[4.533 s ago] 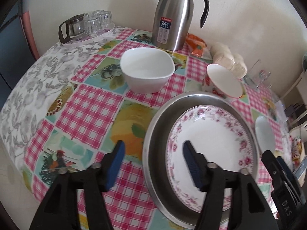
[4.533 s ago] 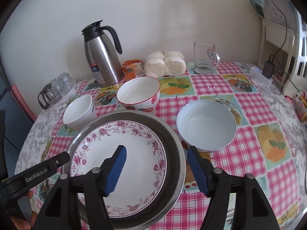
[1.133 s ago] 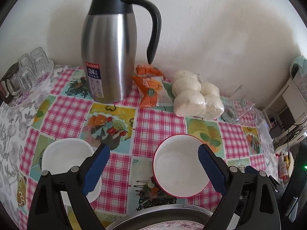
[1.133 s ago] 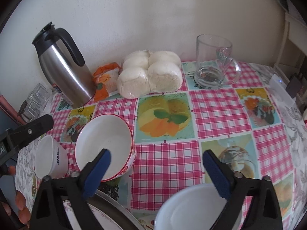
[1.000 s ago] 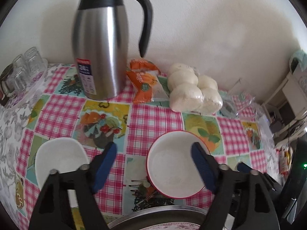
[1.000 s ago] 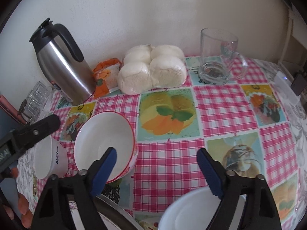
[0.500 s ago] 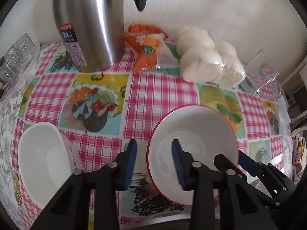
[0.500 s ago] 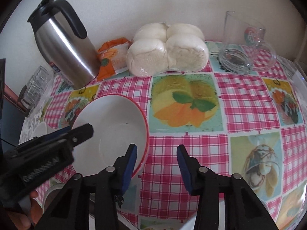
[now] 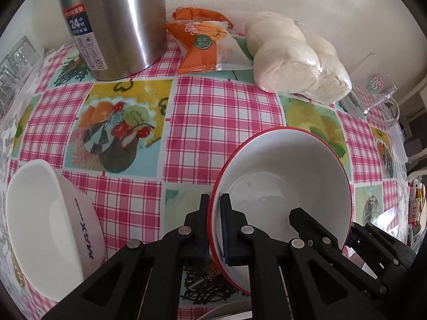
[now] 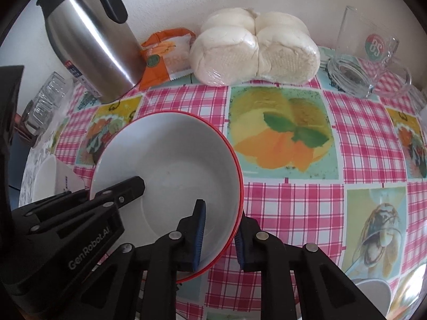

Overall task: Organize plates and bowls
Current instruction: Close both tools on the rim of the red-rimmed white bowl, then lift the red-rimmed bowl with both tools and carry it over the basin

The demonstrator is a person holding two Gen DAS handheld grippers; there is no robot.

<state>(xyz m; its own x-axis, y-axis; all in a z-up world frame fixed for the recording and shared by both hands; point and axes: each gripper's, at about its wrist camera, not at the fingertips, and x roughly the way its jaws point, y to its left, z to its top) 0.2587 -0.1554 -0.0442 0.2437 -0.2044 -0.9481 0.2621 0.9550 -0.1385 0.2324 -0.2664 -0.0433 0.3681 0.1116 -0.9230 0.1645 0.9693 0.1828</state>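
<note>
left gripper (image 9: pixel 213 225) — we clamp the red-rimmed bowl (image 9: pixel 283 176) rim, fingers closed | right gripper (image 10: pixel 220 236) — fingers closing astride the opposite rim | bowl on desk (image 9: pixel 221 112)

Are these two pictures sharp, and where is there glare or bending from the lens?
Left wrist view: sharp; the checked tablecloth curves at the edges, and a bright streak lies on the steel jug. Right wrist view: also sharp; its glass mug bends toward the dark corner.
</note>
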